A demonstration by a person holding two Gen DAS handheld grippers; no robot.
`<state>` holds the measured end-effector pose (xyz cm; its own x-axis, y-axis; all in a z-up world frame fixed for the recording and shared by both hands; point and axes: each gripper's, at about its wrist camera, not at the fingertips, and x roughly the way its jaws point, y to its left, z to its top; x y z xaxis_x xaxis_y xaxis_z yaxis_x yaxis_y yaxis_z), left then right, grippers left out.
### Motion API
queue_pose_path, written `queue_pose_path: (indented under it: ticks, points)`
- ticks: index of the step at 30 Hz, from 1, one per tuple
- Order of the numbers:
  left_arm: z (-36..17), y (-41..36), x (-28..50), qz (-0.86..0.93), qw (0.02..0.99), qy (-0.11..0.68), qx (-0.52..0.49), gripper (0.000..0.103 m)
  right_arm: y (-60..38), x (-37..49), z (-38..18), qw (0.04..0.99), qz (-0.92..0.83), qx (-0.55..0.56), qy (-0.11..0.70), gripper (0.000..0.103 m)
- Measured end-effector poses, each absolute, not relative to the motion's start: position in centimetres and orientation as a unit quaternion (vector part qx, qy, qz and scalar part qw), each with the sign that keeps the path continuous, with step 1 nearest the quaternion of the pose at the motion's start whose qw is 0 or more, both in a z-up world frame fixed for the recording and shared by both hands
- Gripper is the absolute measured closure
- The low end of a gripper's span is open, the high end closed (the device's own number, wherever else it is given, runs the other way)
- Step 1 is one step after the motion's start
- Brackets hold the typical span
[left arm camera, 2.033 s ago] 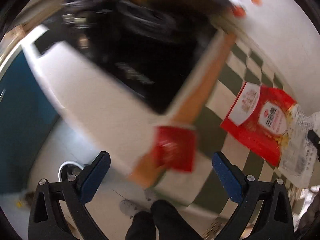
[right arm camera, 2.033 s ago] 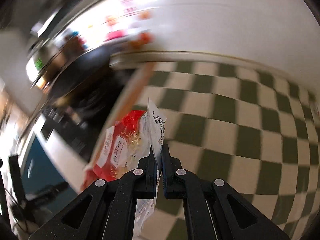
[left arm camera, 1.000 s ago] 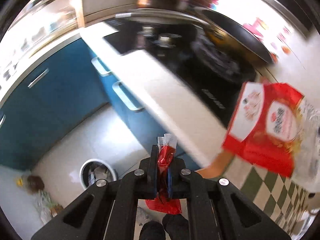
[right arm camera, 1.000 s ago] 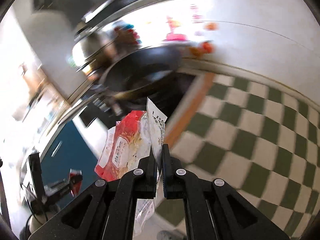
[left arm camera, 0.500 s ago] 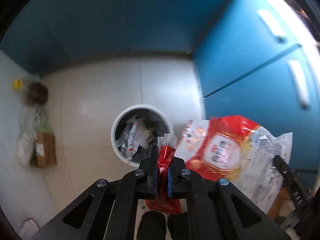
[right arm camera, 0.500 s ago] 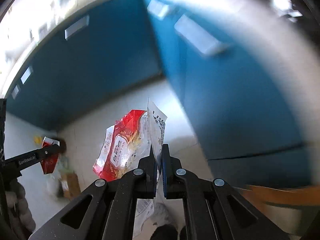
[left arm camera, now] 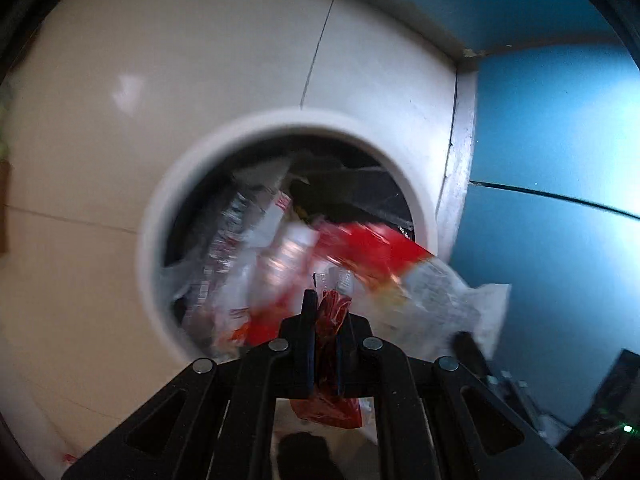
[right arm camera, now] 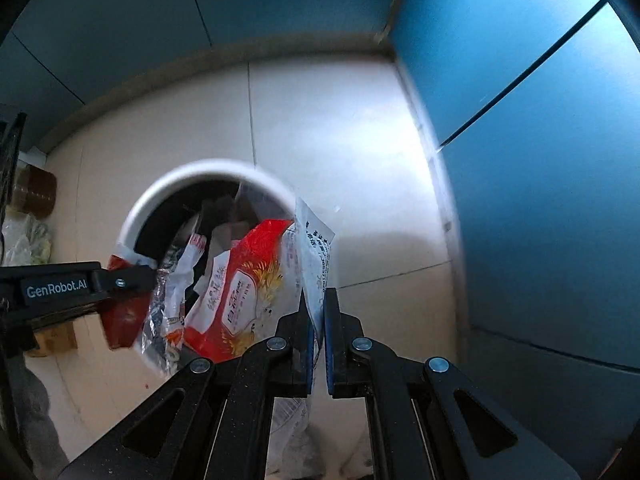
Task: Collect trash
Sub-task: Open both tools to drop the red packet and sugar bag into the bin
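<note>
My left gripper [left arm camera: 323,312] is shut on a small red wrapper [left arm camera: 332,360] just above the near rim of a round white trash bin [left arm camera: 160,216] that holds several wrappers. My right gripper [right arm camera: 317,308] is shut on the clear edge of a large red and white snack bag [right arm camera: 240,292], which hangs over the bin [right arm camera: 168,188]. The bag also shows blurred in the left wrist view [left arm camera: 376,248]. The left gripper [right arm camera: 120,280] with the red wrapper [right arm camera: 120,320] shows at the left of the right wrist view.
The bin stands on a pale tiled floor [left arm camera: 200,60]. Blue cabinet doors [right arm camera: 540,160] rise to the right and behind. A brown tape roll [right arm camera: 36,190] and a cardboard box [right arm camera: 56,336] lie on the floor at left.
Both grippers have dropped toward the bin, which now fills the views. The large bag now hangs over the bin's opening. Both grips are unchanged.
</note>
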<state>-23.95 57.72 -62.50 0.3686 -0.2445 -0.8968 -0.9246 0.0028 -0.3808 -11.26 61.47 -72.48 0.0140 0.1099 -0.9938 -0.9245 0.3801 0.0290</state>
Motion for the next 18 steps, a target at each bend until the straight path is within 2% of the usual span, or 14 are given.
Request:
queue_pose_path:
  ticks: [2,3,4,5,7,9,10,11,12,13,18]
  points:
    - [-63.3,57.8,-23.7,0.311,0.529,0.465,-0.638,0.097,62.0,-11.0,-73.8,0.598,0.425,-0.354,0.581,0.097]
    - [-63.5,57.8,-23.6,0.309,0.528,0.466,-0.639,0.097,62.2,-10.8,-74.5,0.591,0.421,-0.354,0.59,0.089]
    - [-63.5,57.8,-23.6,0.305,0.527,0.465,-0.643,0.096,62.2,-10.6,-74.7,0.587,0.421,-0.352,0.595,0.075]
    - [-63.4,57.8,-23.6,0.303,0.526,0.463,-0.647,0.095,62.1,-10.4,-74.7,0.583,0.426,-0.343,0.601,0.067]
    - [-62.6,57.9,-23.4,0.316,0.529,0.478,-0.626,0.092,62.1,-9.6,-74.1,0.588,0.432,-0.335,0.597,0.03]
    - [-61.4,57.9,-23.5,0.332,0.543,0.484,-0.601,0.085,61.6,-8.9,-72.7,0.595,0.438,-0.332,0.586,0.026]
    - [-60.7,57.9,-23.6,0.339,0.55,0.484,-0.59,0.069,61.1,-8.5,-72.1,0.596,0.441,-0.33,0.585,0.022]
    - [-59.9,57.8,-23.7,0.344,0.559,0.481,-0.581,0.042,60.7,-8.3,-71.2,0.597,0.443,-0.327,0.583,0.017]
    - [-59.1,57.7,-24.0,0.348,0.568,0.477,-0.574,0.028,60.2,-7.9,-70.3,0.599,0.445,-0.323,0.582,0.008]
    - [-58.1,57.5,-24.1,0.356,0.575,0.475,-0.562,0.009,59.8,-7.7,-69.5,0.601,0.449,-0.319,0.579,0.005]
    - [-54.1,56.2,-25.4,0.4,0.585,0.486,-0.512,0.007,57.8,-7.2,-65.5,0.618,0.456,-0.328,0.55,0.0]
